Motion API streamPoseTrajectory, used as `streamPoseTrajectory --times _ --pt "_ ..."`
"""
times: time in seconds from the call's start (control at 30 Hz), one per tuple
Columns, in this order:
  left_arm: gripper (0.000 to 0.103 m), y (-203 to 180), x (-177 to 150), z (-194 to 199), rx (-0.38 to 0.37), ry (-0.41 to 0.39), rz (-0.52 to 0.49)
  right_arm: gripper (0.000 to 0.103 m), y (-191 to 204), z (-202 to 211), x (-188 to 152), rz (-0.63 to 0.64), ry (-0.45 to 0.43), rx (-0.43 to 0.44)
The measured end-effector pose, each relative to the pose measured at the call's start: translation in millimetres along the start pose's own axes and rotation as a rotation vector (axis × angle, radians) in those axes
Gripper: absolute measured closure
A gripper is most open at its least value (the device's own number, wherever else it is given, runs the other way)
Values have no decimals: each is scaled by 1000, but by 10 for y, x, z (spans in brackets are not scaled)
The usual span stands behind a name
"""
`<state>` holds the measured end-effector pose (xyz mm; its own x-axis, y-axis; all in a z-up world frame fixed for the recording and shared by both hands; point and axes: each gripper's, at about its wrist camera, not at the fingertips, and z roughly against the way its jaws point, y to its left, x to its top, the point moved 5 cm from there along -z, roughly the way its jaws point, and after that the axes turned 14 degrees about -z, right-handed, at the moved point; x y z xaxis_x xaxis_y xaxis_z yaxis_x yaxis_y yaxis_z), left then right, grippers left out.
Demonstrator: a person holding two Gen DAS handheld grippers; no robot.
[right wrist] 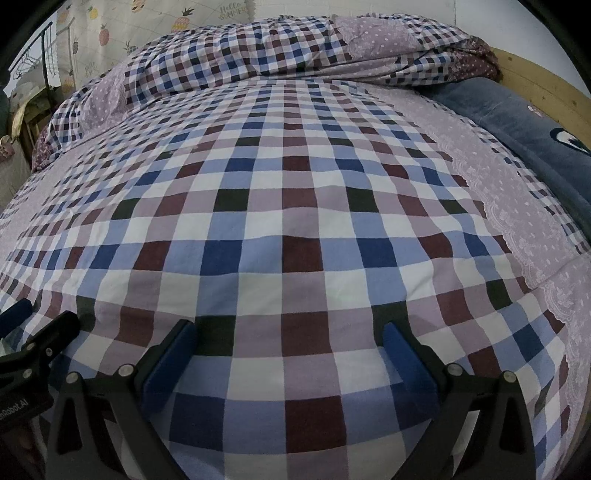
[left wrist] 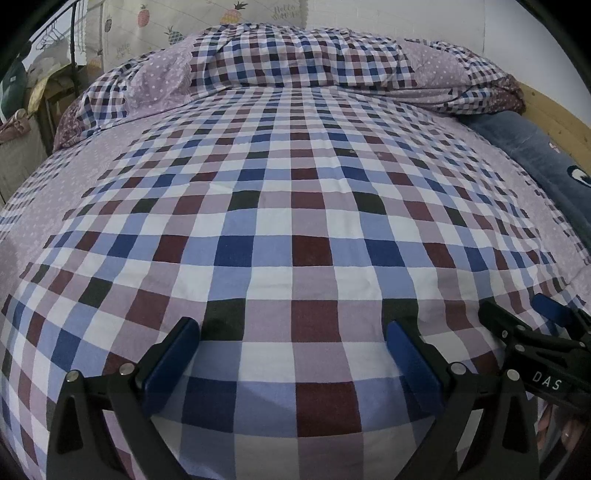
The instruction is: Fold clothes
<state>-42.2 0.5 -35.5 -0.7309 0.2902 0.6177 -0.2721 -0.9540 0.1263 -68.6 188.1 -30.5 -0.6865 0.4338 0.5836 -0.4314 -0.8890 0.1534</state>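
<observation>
No garment shows in either view; only a checked bedsheet [left wrist: 295, 206] [right wrist: 295, 221] in blue, maroon, lilac and white lies under both grippers. My left gripper [left wrist: 291, 328] hovers low over the sheet near its front, open, with nothing between its blue pads [left wrist: 173, 362]. My right gripper [right wrist: 288, 328] hangs likewise over the sheet, open and empty. Each gripper appears in the other's view: the right gripper [left wrist: 524, 314] at the lower right, the left gripper [right wrist: 37, 321] at the lower left. They are side by side and close together.
A bunched checked and dotted duvet [left wrist: 295, 59] [right wrist: 277, 48] lies across the far end of the bed. A blue blanket [left wrist: 535, 151] [right wrist: 517, 122] runs along the right side against a wooden board [left wrist: 554, 114]. A pineapple-print curtain [left wrist: 166, 22] and a metal rack [left wrist: 74, 44] stand at the back left.
</observation>
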Motion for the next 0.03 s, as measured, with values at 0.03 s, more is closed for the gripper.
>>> streamPoseTrajectory --times 0.03 --pt "0 0 -3 2 0 0 1 0 -3 -1 2 -1 0 1"
